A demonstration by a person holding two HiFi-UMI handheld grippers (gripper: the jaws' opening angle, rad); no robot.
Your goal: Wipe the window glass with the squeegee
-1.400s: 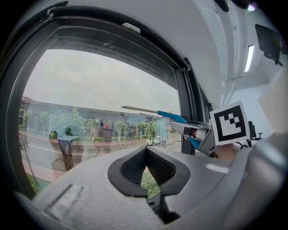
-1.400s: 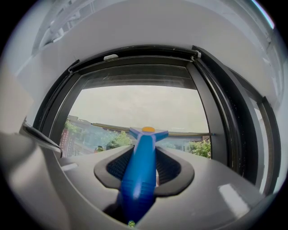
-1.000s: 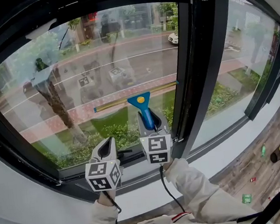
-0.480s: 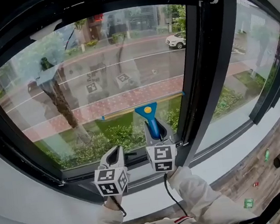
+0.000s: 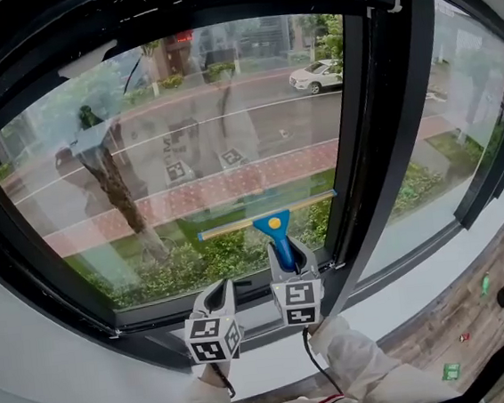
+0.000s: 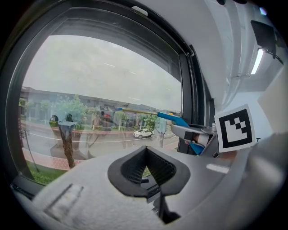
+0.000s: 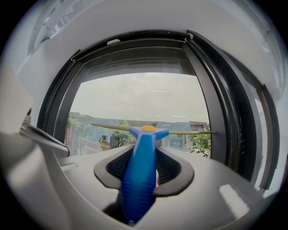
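Observation:
A squeegee [image 5: 277,231] with a blue handle and a long thin blade lies against the lower part of the window glass [image 5: 182,132], its blade slanting up to the right. My right gripper [image 5: 283,257] is shut on the handle from below; in the right gripper view the blue squeegee [image 7: 140,170] fills the space between the jaws of the right gripper [image 7: 146,155]. My left gripper [image 5: 219,292] hangs just left of it near the sill, off the glass. In the left gripper view the left gripper [image 6: 146,155] has its jaws together on nothing, and the squeegee [image 6: 173,119] shows to its right.
A thick black mullion [image 5: 380,138] rises just right of the squeegee, with a second pane [image 5: 462,111] beyond it. The black lower frame [image 5: 156,309] and white sill [image 5: 260,365] run under the grippers. Small items lie on the wooden floor [image 5: 503,290] at lower right.
The right gripper has drawn the squeegee down the glass toward the lower frame. The left gripper has sunk along with it and stayed shut.

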